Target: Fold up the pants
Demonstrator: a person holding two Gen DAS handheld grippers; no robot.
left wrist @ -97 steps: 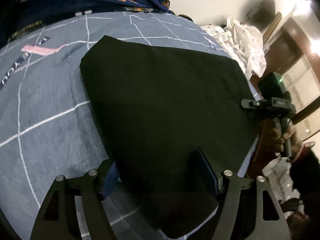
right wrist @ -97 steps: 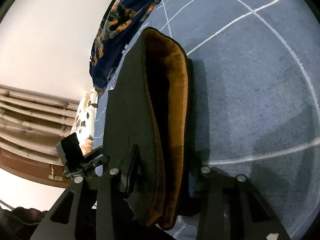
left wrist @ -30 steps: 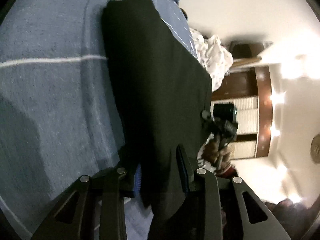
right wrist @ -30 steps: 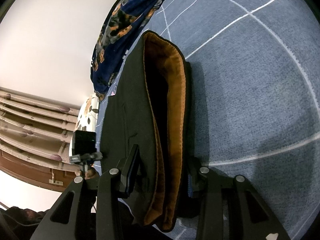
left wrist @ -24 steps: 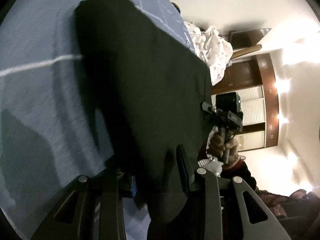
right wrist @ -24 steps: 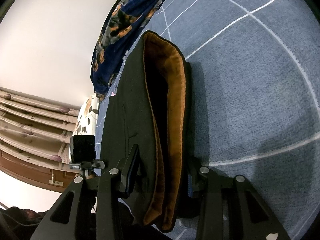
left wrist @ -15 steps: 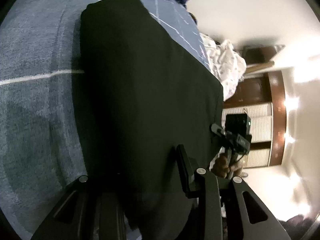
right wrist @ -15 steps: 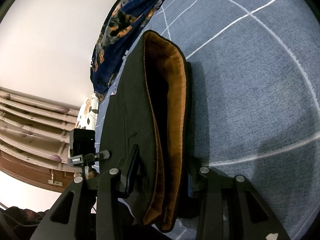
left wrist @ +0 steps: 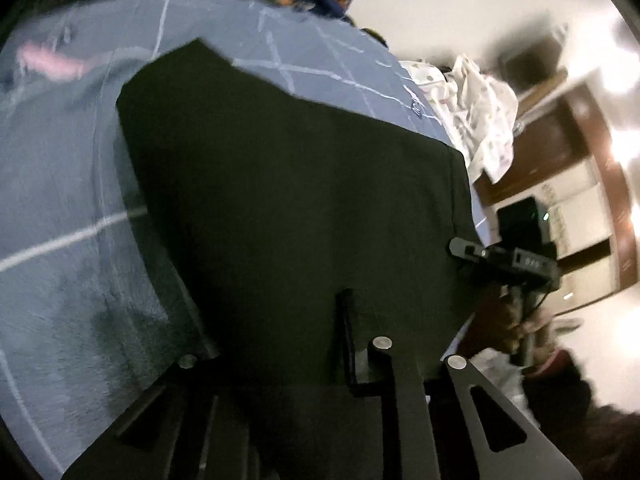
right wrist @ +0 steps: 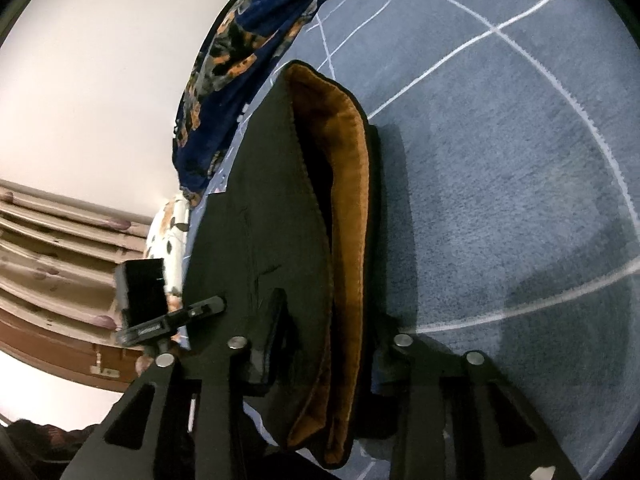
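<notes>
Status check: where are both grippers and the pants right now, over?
Left gripper closing on the near edge of the black pants. Right gripper closing on the orange-lined end. Pants folded on the blue blanket; nothing in the way.

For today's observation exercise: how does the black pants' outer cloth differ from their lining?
The outer cloth of the pants is black and smooth; the lining is orange-brown and fuzzy. The outer cloth covers the broad top face; the lining shows only as a band along the open edge. Both belong to the same folded garment on the blue bedcover.
</notes>
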